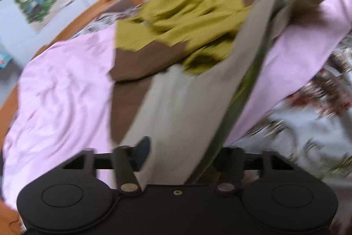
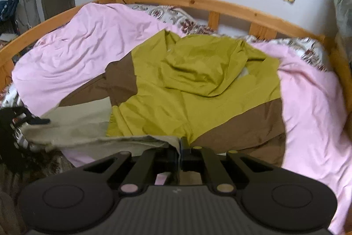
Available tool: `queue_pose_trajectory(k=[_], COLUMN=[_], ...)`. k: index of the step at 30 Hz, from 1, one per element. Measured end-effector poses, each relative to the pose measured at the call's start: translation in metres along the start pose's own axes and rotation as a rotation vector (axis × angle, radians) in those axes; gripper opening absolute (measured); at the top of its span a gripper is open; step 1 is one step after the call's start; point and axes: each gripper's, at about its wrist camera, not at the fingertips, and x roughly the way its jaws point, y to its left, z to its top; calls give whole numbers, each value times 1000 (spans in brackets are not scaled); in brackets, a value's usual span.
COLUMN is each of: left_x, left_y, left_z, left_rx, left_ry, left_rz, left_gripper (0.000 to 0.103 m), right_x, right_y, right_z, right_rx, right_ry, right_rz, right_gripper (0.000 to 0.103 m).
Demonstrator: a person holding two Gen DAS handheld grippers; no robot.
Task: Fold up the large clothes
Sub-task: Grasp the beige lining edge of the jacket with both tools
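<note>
A wooden bed (image 2: 231, 7) carries a pink sheet (image 2: 79, 41); on it lies the olive, brown and beige jacket (image 2: 198, 89), no readable label showing. The right claw (image 2: 180, 147) pinches its beige hem; the left claw (image 1: 182, 153) stands half spread around a lifted beige panel

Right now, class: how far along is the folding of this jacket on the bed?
Barely begun. Done: the jacket, mustard, brown and beige, lies on the pink cover, hood rumpled. In hand: the right gripper is shut on the beige hem, and beige cloth runs between the left gripper's jaws, though blur hides whether they pinch it. Left: no neat fold shows yet, so all the folds.
</note>
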Motion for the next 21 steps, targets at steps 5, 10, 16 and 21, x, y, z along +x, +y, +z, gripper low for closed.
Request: queue_pose_trajectory(k=[5,10,16,21], left_x=[-2,-32,-86,-159], left_y=[34,54,77,111], left_z=[-15,-14,-14,-12], left_rx=[-96,-159,-259,-334], left_ry=[-22,-134,-206,-289], left_rz=[-24,-42,-115,-147], left_gripper=[3,1,0,0], right_x=[-17,-41,-96,-163], right_y=[16,49,74,105], right_z=[-36,-86,-116,-113], right_rx=[-53,-108,-64,-142], right_ry=[-64,-151,-239,-313], right_rz=[-67,-183,-215,-224], right_gripper=[3,2,1,1])
